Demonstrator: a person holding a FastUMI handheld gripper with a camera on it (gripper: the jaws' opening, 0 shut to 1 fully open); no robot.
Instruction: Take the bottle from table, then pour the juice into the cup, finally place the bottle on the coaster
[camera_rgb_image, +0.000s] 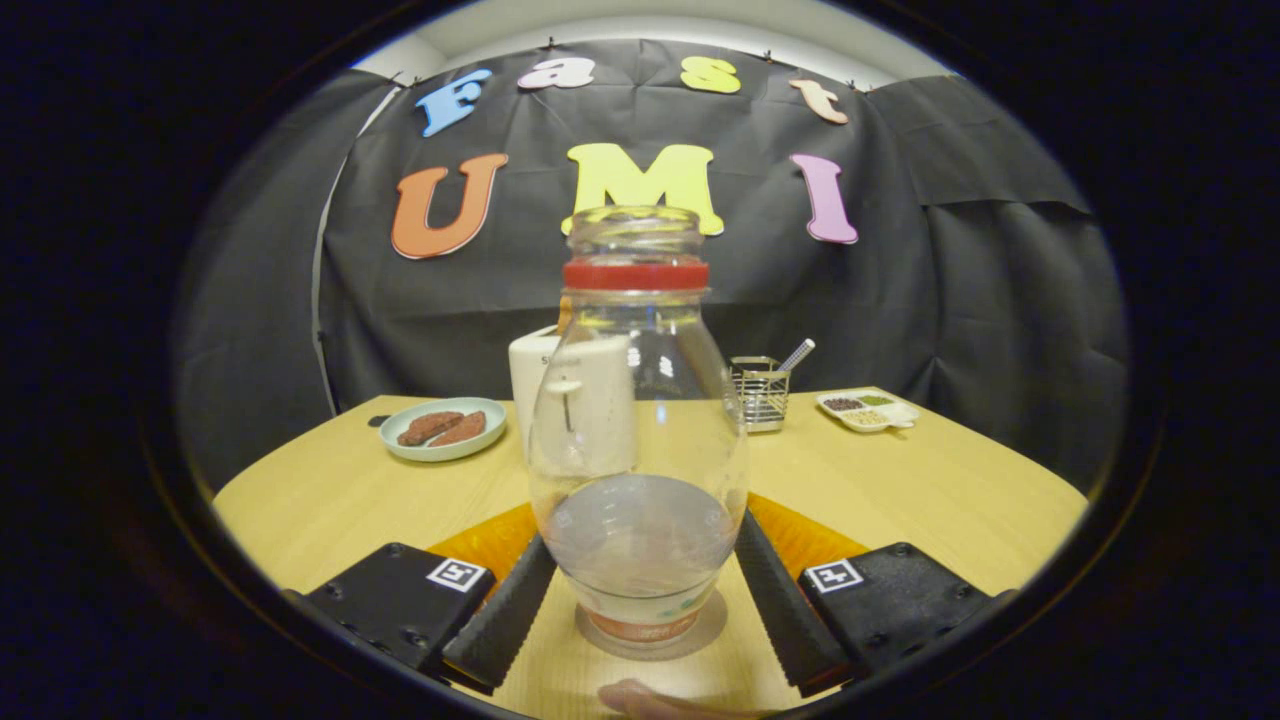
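Standing upright between the claw's (640, 590) fingers, the clear glass bottle (638, 440) with a red neck band rests on the wooden desk (950, 490); both fingers flank its base, though contact cannot be told. Beyond it sit a plate (443, 428), a white appliance (560, 400) and a wire holder (760, 393).

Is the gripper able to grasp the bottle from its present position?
Probably yes. The bottle stands upright between the gripper's two open fingers, with nothing between them and the glass. The white appliance stands behind it, beyond the fingers.
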